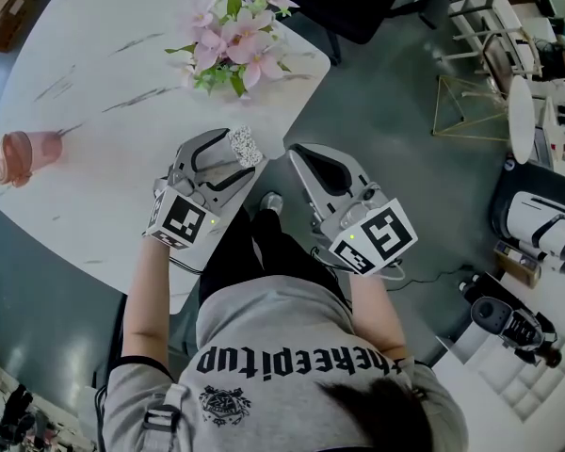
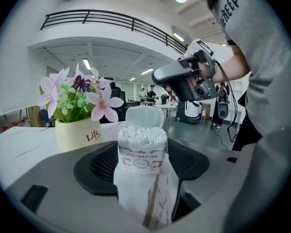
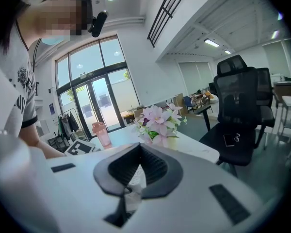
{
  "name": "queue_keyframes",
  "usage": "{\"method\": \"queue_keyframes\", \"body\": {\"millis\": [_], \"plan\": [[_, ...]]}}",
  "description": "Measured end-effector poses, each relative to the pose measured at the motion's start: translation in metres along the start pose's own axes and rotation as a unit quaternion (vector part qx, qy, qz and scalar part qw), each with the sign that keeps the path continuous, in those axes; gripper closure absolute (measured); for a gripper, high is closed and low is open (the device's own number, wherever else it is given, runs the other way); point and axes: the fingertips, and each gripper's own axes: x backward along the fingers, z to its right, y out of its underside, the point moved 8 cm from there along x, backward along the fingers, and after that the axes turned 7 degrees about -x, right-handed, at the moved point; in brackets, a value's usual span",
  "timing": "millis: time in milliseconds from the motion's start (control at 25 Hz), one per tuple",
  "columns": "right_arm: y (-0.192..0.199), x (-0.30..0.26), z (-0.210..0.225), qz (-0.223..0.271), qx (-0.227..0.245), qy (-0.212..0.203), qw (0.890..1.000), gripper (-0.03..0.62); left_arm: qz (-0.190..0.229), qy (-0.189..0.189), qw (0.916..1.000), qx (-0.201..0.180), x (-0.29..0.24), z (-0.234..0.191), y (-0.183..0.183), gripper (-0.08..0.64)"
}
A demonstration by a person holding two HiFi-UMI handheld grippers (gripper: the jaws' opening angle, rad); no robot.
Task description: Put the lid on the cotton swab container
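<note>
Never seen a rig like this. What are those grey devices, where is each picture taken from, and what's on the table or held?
No robot here: a person holds a two-jaw gripper in each hand. The top-down picture comes from a camera on the person's head; the other two from cameras riding on each gripper, looking along its jaws. The left gripper is closed on an open cotton swab container, its lid standing up behind the swabs. The right gripper has its jaws together, with nothing clearly held. On the white table stand a pot of pink flowers and a pink cup.
</note>
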Motion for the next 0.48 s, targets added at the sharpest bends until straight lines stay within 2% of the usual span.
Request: {"method": "queue_keyframes", "body": {"millis": [480], "plan": [[0.0071, -0.0082, 0.0101, -0.013, -0.001, 0.019, 1.000, 0.581, -0.004, 0.000, 1.0000, -0.004, -0.0010, -0.0021, 0.0013, 0.244]]}}
